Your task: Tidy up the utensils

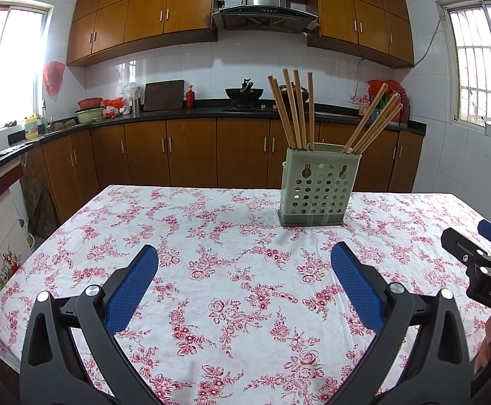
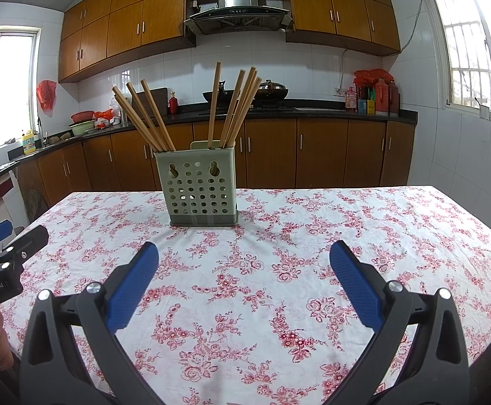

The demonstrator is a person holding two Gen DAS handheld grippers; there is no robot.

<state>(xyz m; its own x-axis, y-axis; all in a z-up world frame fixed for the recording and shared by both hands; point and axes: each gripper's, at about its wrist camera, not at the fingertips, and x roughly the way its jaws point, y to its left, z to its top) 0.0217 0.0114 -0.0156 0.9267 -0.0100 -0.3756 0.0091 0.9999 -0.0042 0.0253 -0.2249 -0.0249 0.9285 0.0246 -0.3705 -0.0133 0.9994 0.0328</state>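
While seen through the left wrist camera: left gripper (image 1: 244, 261) spread wide above the floral tablecloth (image 1: 211, 236), nothing between its blue pads (image 1: 134, 287); green perforated holder (image 1: 318, 189) upright toward the far side of the table, chopsticks (image 1: 296, 111) fanned in two bunches inside. Through the right wrist camera: right gripper (image 2: 244, 260) likewise spread and empty, same holder (image 2: 198, 189) with chopsticks (image 2: 235, 108) ahead, slightly left of centre.
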